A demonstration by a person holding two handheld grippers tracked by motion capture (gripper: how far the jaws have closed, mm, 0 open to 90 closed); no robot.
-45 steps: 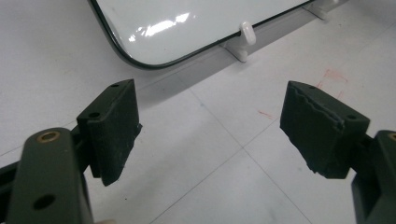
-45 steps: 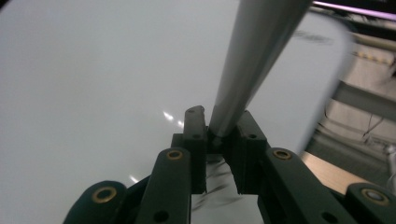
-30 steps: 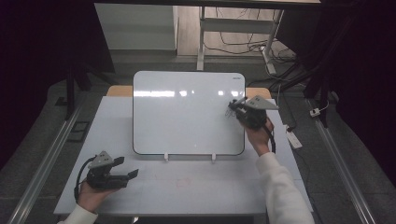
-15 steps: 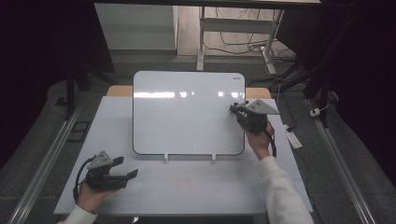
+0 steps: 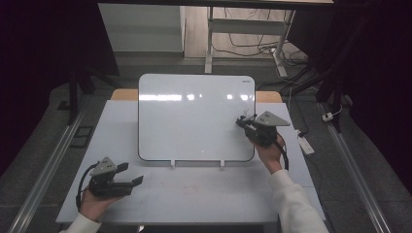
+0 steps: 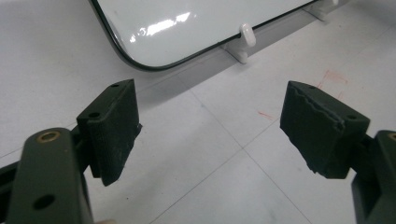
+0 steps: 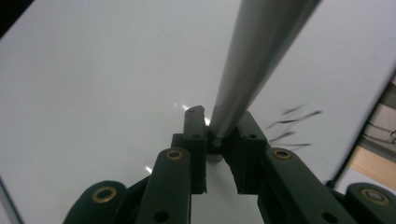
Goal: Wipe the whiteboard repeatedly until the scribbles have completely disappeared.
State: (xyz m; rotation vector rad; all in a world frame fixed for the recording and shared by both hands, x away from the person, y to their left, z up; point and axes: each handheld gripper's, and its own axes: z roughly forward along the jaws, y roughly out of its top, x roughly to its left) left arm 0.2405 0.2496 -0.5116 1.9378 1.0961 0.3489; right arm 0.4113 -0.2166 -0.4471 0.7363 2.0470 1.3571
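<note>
Right gripper [image 5: 245,122]: jaws drawn narrow, clamped on a grey pen-like rod [image 7: 261,60] that rises from between them toward 1 o'clock in the right gripper view. Rod's tip end not discernible. Positioned over the right edge of the whiteboard [image 5: 194,121], at about 3 o'clock on the board in the high view, held by the right hand [image 5: 269,150] entering from 5 o'clock. A few dark strokes [image 7: 292,123] noted on the board surface at 3 o'clock of the jaws; contact between rod and board not determinable.

Left gripper [image 5: 133,174]: jaws standing wide, nothing between them, pads [image 6: 114,130] over bare table [image 5: 209,194]. Held low in the left hand [image 5: 94,204] at 7 o'clock of the board, well apart from it, jaws pointing toward 3 o'clock in the high view.

Whiteboard propped tilted at table centre, lower edge seated in two small white clips [image 5: 172,164]. Faint reddish marks [image 6: 334,77] on the table surface at 6 o'clock of the board
</note>
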